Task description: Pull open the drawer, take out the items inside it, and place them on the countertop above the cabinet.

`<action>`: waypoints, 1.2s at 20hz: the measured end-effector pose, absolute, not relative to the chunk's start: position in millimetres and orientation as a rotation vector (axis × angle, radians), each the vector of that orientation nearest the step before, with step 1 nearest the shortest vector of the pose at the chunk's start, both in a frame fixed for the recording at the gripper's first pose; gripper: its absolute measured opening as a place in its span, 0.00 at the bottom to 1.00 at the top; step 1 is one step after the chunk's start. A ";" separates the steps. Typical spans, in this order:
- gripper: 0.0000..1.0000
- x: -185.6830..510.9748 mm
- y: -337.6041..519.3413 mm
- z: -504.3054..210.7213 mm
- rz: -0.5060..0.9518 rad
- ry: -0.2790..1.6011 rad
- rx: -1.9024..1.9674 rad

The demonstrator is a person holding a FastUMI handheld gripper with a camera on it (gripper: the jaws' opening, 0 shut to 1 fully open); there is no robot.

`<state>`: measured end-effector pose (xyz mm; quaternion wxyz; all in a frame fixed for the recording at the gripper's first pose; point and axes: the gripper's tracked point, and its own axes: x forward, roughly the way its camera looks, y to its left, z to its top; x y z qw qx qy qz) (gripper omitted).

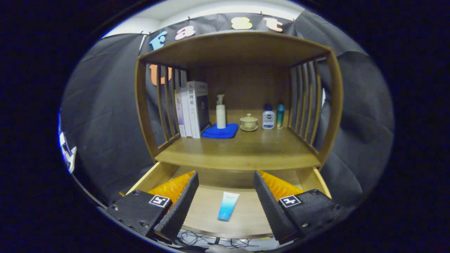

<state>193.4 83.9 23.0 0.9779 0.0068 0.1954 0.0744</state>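
Between the spread, empty fingers of the gripper (225, 203), a tube (228, 206) lies lengthwise in the open drawer (246, 225), just ahead.

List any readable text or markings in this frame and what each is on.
"人格理论": spine of the tallest book on the shelf.
Other books: spine print too small to read.
Tube in the open drawer, between the open tongs: print blurred.
White bottle and teal bottle: labels unreadable.
Square coded markers on the tongs: patterns, not text.
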 end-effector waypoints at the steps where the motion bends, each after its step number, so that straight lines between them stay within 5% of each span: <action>1: 0.98 206.3 81.9 15.3 0.136 0.431 0.015; 17: 0.97 213.6 91.2 -142.5 0.071 1.157 -0.062; 22: 0.89 203.0 78.5 -163.8 -0.008 1.264 -0.039; 24: 0.74 202.1 76.6 -170.1 -0.031 1.287 -0.012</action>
